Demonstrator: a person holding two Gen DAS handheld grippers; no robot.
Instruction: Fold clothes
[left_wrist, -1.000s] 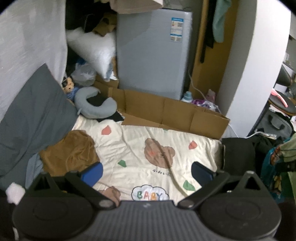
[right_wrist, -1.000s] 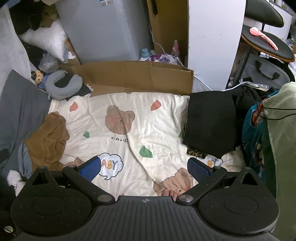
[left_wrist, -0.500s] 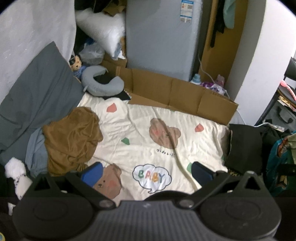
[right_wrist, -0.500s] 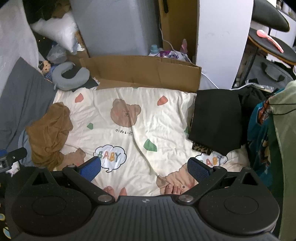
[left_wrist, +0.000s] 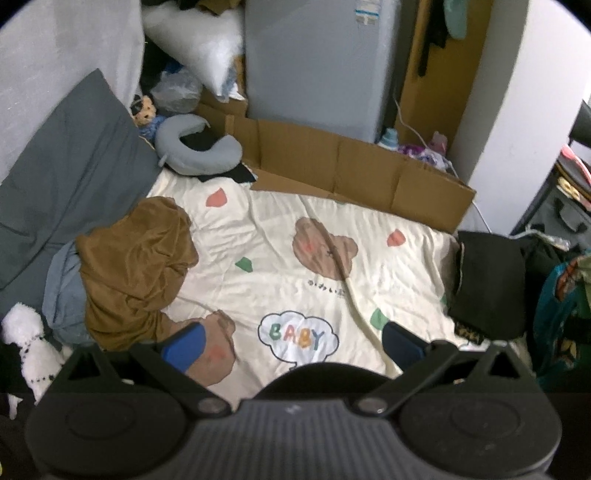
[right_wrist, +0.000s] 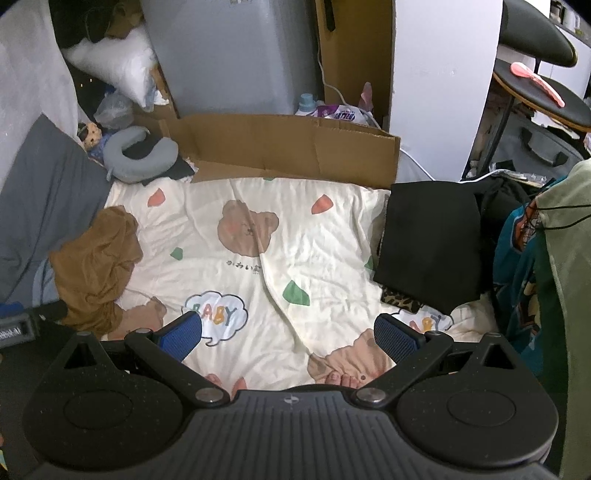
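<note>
The left gripper (left_wrist: 291, 341) hangs above the near edge of the bed, aimed forward and down across the cream blanket (left_wrist: 303, 206); its blue-padded fingers (left_wrist: 183, 344) are spread wide with nothing between them; the left pad sits over a printed bear just beside the brown garment (left_wrist: 136, 266), without touching it. The right gripper (right_wrist: 288, 334) is held in much the same pose, level and pointing toward the far end of the bed; its fingers (right_wrist: 397, 336) are likewise splayed apart and empty, framing the "BABY" cloud print on the blanket (right_wrist: 258, 206).

The brown garment (right_wrist: 96, 266) lies crumpled in a heap on the left side of the blanket, partly over a pale blue cloth (left_wrist: 62, 291) and against a grey pillow (left_wrist: 70, 170); a folded black garment (right_wrist: 430, 240) lies flat at the right edge of the bed, on top of a leopard-patterned piece (right_wrist: 400, 301) that peeks out beneath it. A grey neck pillow (right_wrist: 138, 155) rests at the far left corner; a flattened cardboard box (right_wrist: 284, 147) stands along the far side of the bed, with a grey appliance (left_wrist: 314, 62) behind it. In the right wrist view, bare toes (right_wrist: 341, 378) show at the near edge of the blanket, just above the gripper body; the tip of the left gripper (right_wrist: 22, 321) shows at that view's left edge.
</note>
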